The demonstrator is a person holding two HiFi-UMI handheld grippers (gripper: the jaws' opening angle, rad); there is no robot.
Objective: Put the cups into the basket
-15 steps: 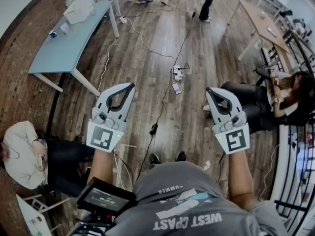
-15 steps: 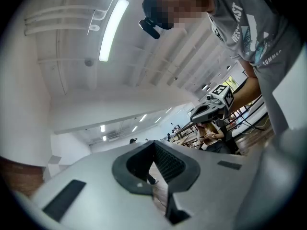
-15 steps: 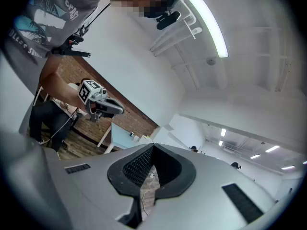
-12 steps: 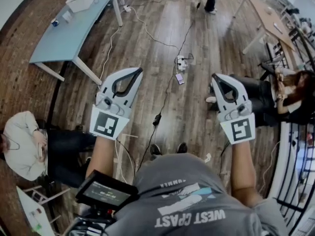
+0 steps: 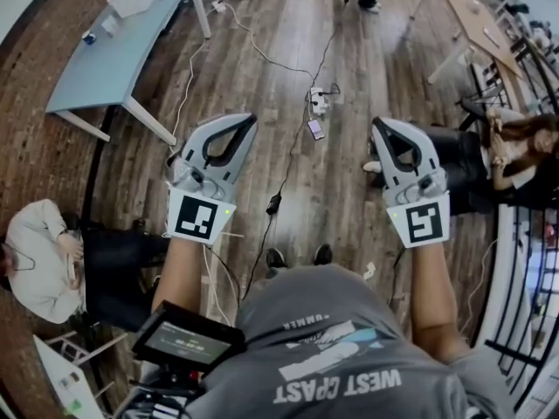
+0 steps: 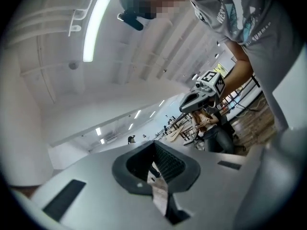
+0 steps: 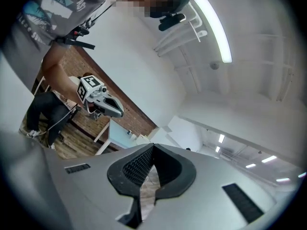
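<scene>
No cup and no basket shows in any view. In the head view my left gripper (image 5: 249, 119) and my right gripper (image 5: 377, 122) are held out side by side above a wooden floor, each with its marker cube near the hand. Both pairs of jaws meet at the tips with nothing between them. The left gripper view looks along my shut left gripper (image 6: 153, 143) towards the ceiling, with the right gripper (image 6: 184, 104) beyond. In the right gripper view my right gripper (image 7: 152, 146) stands the same way, and the left gripper (image 7: 120, 113) hangs before a brick wall.
A light blue table (image 5: 105, 59) stands at the upper left and a wooden table (image 5: 472, 24) at the upper right. One person (image 5: 35, 243) sits at the left, another (image 5: 515, 147) at the right. Cables and a power strip (image 5: 316, 103) lie on the floor. A black railing (image 5: 524, 321) runs along the right.
Both grippers have shifted a little higher in the head view, and that view itself has moved slightly. The jaws stay together as before.
</scene>
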